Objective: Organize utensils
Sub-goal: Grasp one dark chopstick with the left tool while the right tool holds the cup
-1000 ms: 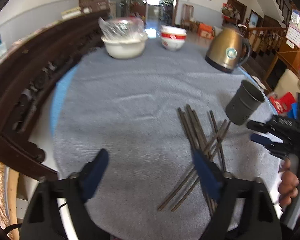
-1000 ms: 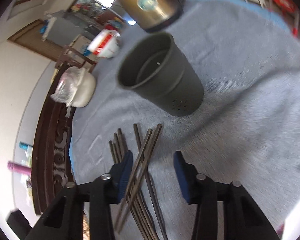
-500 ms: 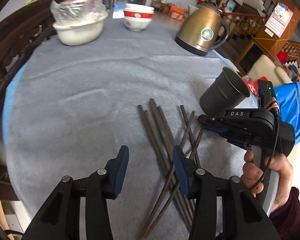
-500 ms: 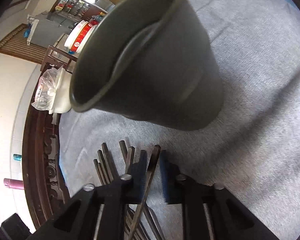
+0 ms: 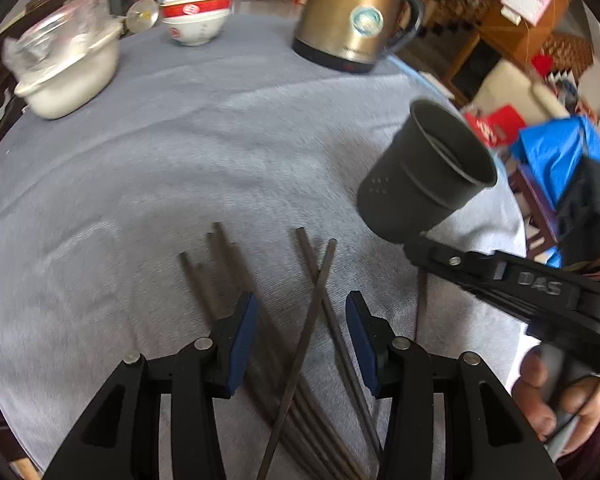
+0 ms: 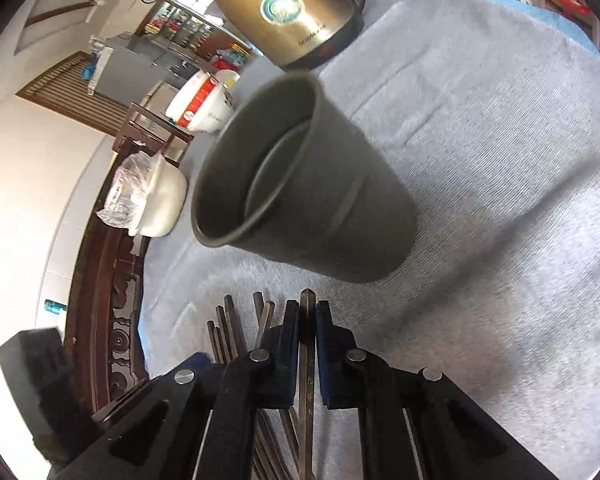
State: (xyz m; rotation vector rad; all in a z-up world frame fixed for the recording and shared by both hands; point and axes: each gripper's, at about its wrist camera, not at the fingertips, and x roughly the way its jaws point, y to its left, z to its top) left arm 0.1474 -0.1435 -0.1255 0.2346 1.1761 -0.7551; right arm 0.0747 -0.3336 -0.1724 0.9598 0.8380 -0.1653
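Note:
Several dark chopsticks (image 5: 228,272) lie fanned on the grey cloth (image 5: 180,140). My left gripper (image 5: 300,304) hovers open just above them, and two crossed sticks run between its blue pads (image 5: 244,320) without being pinched. My right gripper (image 6: 307,312) is shut on a single chopstick (image 6: 307,360), which points toward the dark grey holder cup (image 6: 300,184). In the left wrist view the right gripper (image 5: 416,248) sits just below the cup (image 5: 424,184), with a hand (image 5: 560,392) on its grip and the held chopstick (image 5: 419,304) hanging under it.
A brass kettle (image 5: 352,16) stands at the back, with stacked red-and-white bowls (image 5: 196,12) to its left and a white pot under plastic wrap (image 5: 68,72) further left. A carved dark wooden rail (image 6: 112,300) borders the table. The cloth's right edge lies just past the cup.
My left gripper swung right over the chopsticks, tipped downward and narrowed its jaws. My right gripper closed on one chopstick and drew nearer the cup.

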